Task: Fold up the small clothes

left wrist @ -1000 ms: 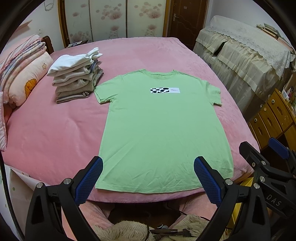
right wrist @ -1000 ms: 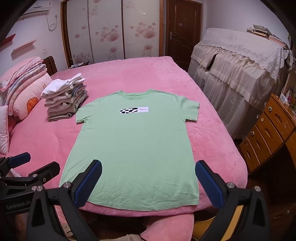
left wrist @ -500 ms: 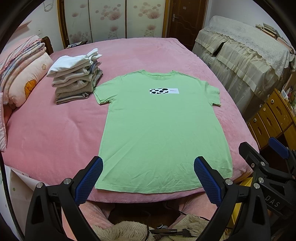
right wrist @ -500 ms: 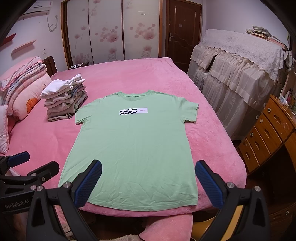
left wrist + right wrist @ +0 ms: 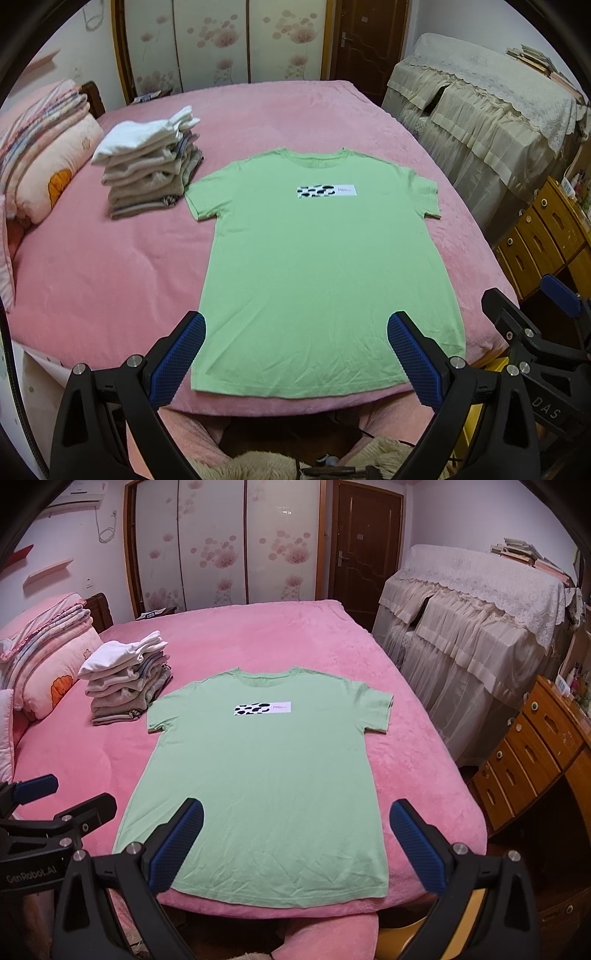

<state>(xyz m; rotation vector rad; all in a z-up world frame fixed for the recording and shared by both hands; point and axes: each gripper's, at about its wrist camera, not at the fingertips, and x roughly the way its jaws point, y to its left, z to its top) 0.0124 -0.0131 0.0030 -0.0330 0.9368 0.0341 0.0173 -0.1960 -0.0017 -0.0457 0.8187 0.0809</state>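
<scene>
A light green T-shirt (image 5: 325, 266) (image 5: 258, 775) with a black-and-white chest patch lies flat, face up, on the pink bed, hem toward me. My left gripper (image 5: 295, 325) hangs open above the near hem, empty. My right gripper (image 5: 295, 812) is open too, also short of the hem and holding nothing. Each gripper shows at the edge of the other's view: the right gripper's body (image 5: 532, 332) at the right, the left gripper's body (image 5: 55, 819) at the left. A stack of folded clothes (image 5: 147, 173) (image 5: 125, 683) sits left of the shirt's sleeve.
The pink bed (image 5: 92, 266) (image 5: 424, 757) spreads wide around the shirt. Pillows and folded quilts (image 5: 40, 155) lie at the far left. Lace-covered furniture (image 5: 480, 635) and a wooden drawer chest (image 5: 535, 760) stand to the right. Something fluffy (image 5: 258, 465) lies on the floor below.
Both views have shifted very slightly; the shirt, the stack and both open grippers look the same as before.
</scene>
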